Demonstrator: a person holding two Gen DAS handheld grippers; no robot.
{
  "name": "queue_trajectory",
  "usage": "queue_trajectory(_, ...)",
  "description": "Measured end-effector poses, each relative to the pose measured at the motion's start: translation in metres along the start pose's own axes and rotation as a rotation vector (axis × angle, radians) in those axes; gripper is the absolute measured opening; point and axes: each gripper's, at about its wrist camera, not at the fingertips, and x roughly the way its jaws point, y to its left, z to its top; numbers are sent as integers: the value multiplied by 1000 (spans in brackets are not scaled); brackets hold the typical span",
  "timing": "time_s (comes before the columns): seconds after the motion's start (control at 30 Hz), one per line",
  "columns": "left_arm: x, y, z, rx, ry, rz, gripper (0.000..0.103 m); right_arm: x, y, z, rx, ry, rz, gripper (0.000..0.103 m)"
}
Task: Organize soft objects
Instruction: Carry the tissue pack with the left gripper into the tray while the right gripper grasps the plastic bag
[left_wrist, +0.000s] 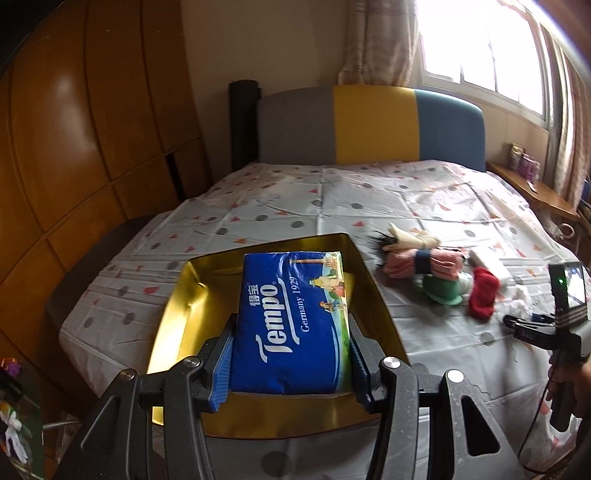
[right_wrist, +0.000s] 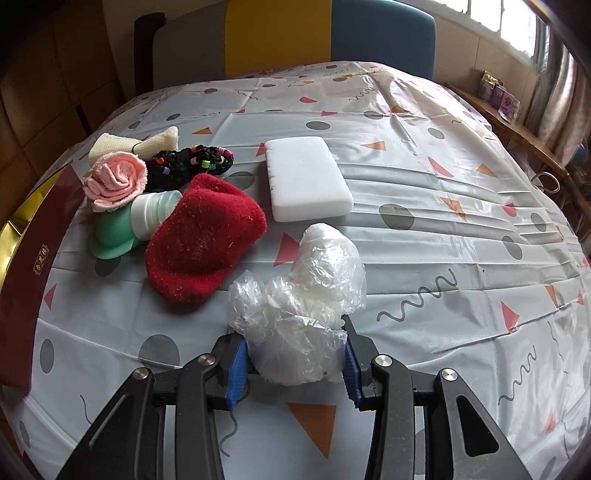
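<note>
The left gripper (left_wrist: 291, 354) clamps a blue tissue pack (left_wrist: 295, 317) above the gold-lined box (left_wrist: 184, 314) on the bed (left_wrist: 332, 192). The right gripper (right_wrist: 293, 363) pinches a crumpled plastic bag (right_wrist: 303, 310) on the sheet, near the red hat (right_wrist: 201, 236) and white sponge (right_wrist: 308, 179).

Patterned bedspread (right_wrist: 406, 177) over bed; grey-yellow-blue headboard (left_wrist: 373, 125) behind; wooden wardrobe (left_wrist: 74, 129) left; curtained window (left_wrist: 480, 48), wooden shelf (left_wrist: 532, 184) right.

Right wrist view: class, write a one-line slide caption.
Right gripper clamps a crumpled clear plastic bag beside a red knitted hat and white sponge block.
</note>
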Motion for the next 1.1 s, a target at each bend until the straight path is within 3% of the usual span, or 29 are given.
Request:
queue_trajectory(0.53, 9, 26, -3, -40, 25, 47, 52, -1, 1, -1, -7, -7, -12, 43)
queue_trajectory(0.83, 82, 76, -14, -219, 299, -70, 52, 0, 2, 1, -12, 10, -24, 43)
queue_trajectory(1.1, 137, 93, 8, -241, 360, -50, 52, 1, 1, 2, -9, 18, -25, 43)
